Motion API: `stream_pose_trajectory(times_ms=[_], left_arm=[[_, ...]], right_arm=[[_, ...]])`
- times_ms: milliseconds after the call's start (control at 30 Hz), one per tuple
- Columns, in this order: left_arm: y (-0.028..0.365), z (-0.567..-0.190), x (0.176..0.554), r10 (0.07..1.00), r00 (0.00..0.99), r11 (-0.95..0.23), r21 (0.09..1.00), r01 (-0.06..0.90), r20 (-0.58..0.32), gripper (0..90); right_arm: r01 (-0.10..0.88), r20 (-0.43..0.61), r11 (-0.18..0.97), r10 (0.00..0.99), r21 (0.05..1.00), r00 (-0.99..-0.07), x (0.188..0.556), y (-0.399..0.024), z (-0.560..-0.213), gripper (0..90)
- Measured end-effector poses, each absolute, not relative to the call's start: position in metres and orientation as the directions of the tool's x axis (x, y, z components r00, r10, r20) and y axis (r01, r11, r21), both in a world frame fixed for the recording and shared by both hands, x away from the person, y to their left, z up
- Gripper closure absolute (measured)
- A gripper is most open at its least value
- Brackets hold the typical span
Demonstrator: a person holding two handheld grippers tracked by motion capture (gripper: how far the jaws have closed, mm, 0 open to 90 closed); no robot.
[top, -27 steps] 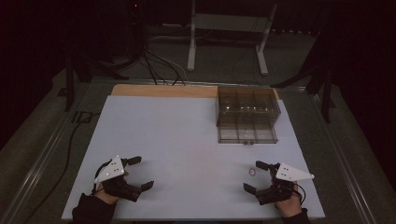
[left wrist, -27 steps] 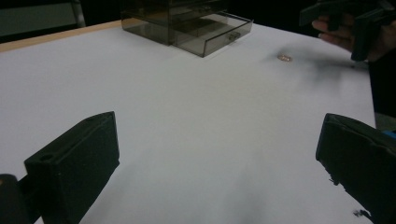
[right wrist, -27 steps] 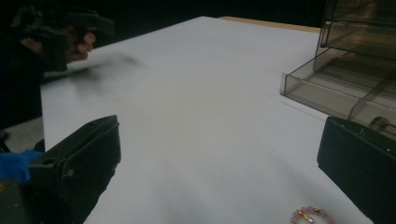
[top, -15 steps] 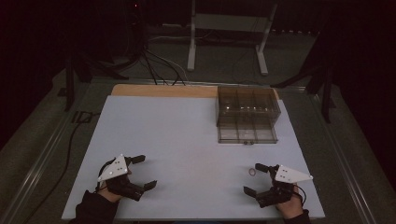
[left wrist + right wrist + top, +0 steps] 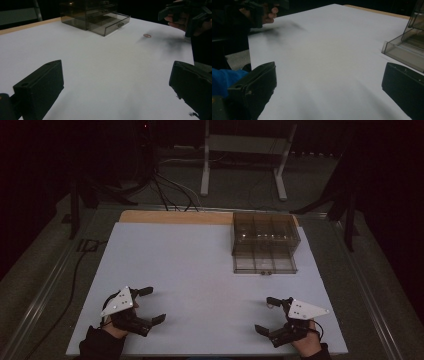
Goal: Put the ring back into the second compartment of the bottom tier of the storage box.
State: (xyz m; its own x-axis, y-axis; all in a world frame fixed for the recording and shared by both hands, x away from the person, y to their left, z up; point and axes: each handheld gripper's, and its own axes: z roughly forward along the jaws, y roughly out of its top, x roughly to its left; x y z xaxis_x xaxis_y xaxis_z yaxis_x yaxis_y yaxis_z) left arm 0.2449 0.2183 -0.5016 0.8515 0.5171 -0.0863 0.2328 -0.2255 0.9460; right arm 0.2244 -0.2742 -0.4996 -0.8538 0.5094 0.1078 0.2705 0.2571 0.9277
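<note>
One small ring [image 5: 270,303], coppery in the left gripper view [image 5: 147,35], lay flat on the white table [image 5: 200,270], just beside the upper finger of the right gripper [image 5: 268,315] and not held by anything. That gripper hovered low near the table's front right corner, its fingers [image 5: 407,87] spread wide with nothing between them. Well apart, at the front left, the left gripper [image 5: 150,305] sat the same way, fingers [image 5: 40,87] wide open and empty, pointed across the bare sheet. Farther back on the right stood a smoky clear drawer box [image 5: 265,242], its lowest drawer [image 5: 264,264] pulled out toward the person and looking ready to take the ring. From where I stood, the trouble seemed plain enough: the ring was thin and lay flush on a smooth surface, so fingers closing from the side might skate it away or flick it toward the near edge. The room was dim too, and a misjudged descent could press a finger onto it instead of around it.
</note>
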Motion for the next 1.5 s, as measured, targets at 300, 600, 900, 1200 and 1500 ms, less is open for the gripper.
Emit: stream_pose_trajectory(times_ms=[300, 600, 900, 1200, 1500], left_arm=[[0.219, -0.503, 0.246, 0.513, 0.854, -0.224, 0.946, 0.236, -0.092, 0.6], [0.218, -0.503, 0.246, 0.512, 0.853, -0.213, 0.948, 0.237, -0.099, 0.6], [0.218, -0.503, 0.246, 0.51, 0.855, -0.216, 0.948, 0.234, -0.095, 0.6], [0.218, -0.503, 0.246, 0.511, 0.854, -0.212, 0.949, 0.234, -0.096, 0.6], [0.22, -0.503, 0.246, 0.514, 0.852, -0.209, 0.95, 0.232, -0.095, 0.6]], right_arm=[[0.247, 0.102, 0.225, 0.511, 0.943, -0.853, 0.224, -0.274, -0.49, 0.0], [0.216, 0.082, 0.198, 0.529, 0.956, -0.845, 0.225, -0.274, -0.479, 0.0], [0.2, 0.072, 0.161, 0.578, 0.967, -0.813, 0.23, -0.28, -0.471, 0.0], [0.203, 0.071, 0.14, 0.631, 0.969, -0.772, 0.235, -0.287, -0.466, 0.0], [0.237, 0.091, 0.11, 0.709, 0.965, -0.7, 0.242, -0.298, -0.465, 0.0]])
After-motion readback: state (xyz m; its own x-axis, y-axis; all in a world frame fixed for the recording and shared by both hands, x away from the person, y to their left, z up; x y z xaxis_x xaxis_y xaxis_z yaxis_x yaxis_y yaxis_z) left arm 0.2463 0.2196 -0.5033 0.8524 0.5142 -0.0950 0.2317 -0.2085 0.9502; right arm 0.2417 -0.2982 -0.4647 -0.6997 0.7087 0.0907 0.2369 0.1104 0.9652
